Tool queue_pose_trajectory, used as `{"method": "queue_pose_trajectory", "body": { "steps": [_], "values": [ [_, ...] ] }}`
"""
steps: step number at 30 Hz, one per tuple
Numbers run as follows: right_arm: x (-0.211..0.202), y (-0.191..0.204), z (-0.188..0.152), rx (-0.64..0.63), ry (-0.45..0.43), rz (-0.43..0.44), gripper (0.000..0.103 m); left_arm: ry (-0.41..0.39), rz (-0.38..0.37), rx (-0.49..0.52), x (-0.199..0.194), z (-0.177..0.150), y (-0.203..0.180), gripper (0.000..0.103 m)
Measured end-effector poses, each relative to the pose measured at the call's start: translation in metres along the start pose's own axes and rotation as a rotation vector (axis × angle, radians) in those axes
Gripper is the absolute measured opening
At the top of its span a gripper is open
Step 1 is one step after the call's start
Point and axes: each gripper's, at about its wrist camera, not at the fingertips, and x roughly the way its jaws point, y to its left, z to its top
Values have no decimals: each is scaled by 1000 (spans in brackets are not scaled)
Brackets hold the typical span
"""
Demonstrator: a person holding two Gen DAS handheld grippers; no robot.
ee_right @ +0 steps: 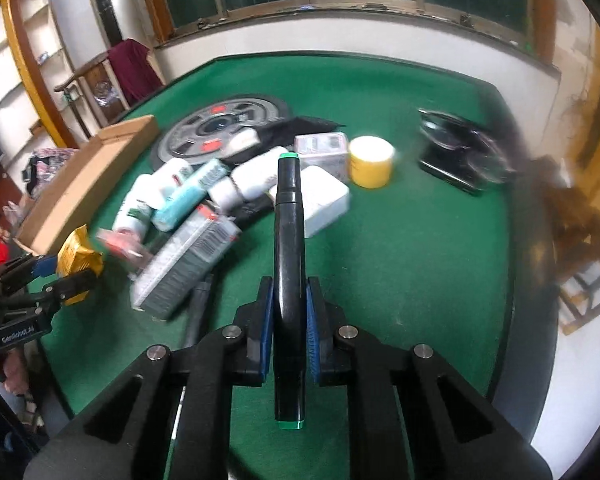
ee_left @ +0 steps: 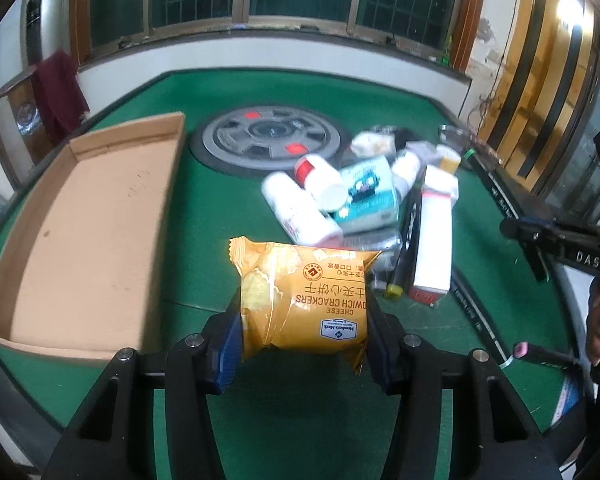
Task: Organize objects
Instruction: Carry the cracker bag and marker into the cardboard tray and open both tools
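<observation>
My left gripper is shut on a yellow cracker packet and holds it above the green table, right of an empty cardboard tray. The packet and left gripper also show in the right wrist view. My right gripper is shut on a black marker with green ends, held above the table. A pile of white bottles, a teal packet and a white box lies behind the packet.
A grey weight plate lies at the table's centre back. A yellow jar and a black object sit to the right. A black marker with a yellow end lies in the pile. The right gripper's body is at the right.
</observation>
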Motion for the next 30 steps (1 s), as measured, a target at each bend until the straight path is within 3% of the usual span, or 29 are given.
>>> {"method": "queue_pose_trajectory", "body": {
  "steps": [9,16,23,30],
  "values": [
    [-7,62,21,-95,-13,97,12,-76,36,-70,-30,8,36,47],
    [7,128,43,-182,13,188,12,-105,79,-159,-48,7,89,47],
    [41,191,62,-224,75,269,12,-107,128,-227,-55,7,143,48],
    [89,237,95,-183,155,338,12,-69,167,-241,-38,47,192,48]
  ]
}}
